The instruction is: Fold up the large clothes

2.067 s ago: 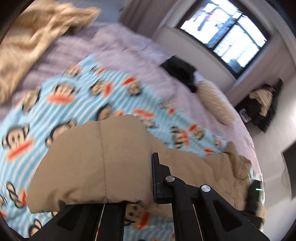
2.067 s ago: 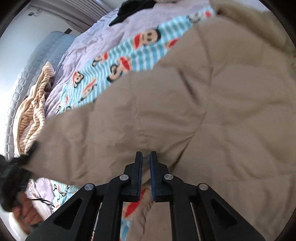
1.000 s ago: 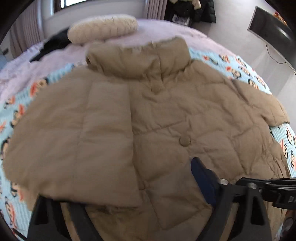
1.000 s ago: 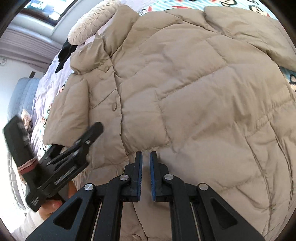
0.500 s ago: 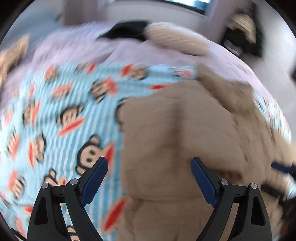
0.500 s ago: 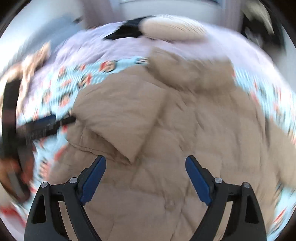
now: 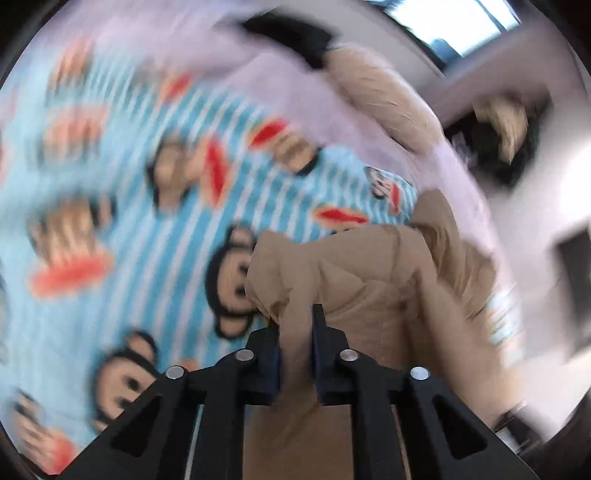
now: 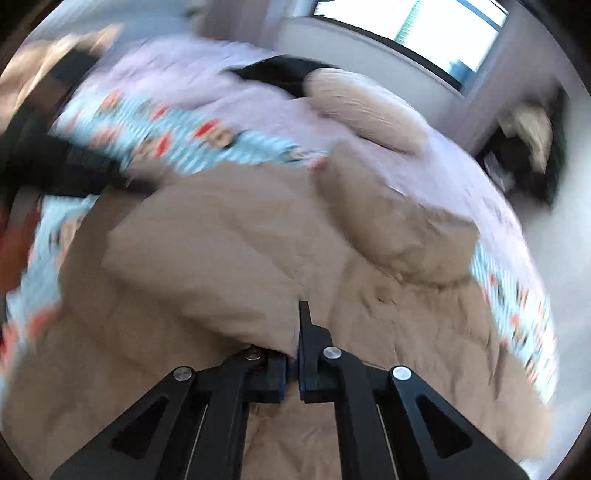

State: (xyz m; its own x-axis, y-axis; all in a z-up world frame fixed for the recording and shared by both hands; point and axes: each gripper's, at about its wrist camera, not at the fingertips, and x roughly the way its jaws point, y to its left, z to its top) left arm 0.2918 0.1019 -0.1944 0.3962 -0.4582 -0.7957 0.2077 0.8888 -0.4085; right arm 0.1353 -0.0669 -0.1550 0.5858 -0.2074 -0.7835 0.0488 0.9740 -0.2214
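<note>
A tan puffer jacket (image 8: 406,314) lies spread on the bed, one sleeve (image 8: 203,266) folded across its front. My right gripper (image 8: 291,332) is closing at the edge of that folded sleeve. Fabric covers its left finger and sits pinched between the pads. In the left wrist view a bunched edge of the jacket (image 7: 369,277) rises between the jaws of my left gripper (image 7: 295,314), which are closing, and the pads press on it. The left gripper also shows as a dark blur (image 8: 74,166) at the jacket's left side. Both views are motion-blurred.
Under the jacket lies a blue striped monkey-print blanket (image 7: 110,221) over a lilac bedspread (image 7: 295,92). A cream knitted pillow (image 8: 369,107) and a black garment (image 8: 280,74) lie near the window (image 8: 406,22). A dark chair with clothes (image 8: 528,147) stands at the right.
Half a second ago both grippers stood wide open over the jacket. Now both have closed on jacket fabric, the left at the jacket's edge, the right at the folded sleeve.
</note>
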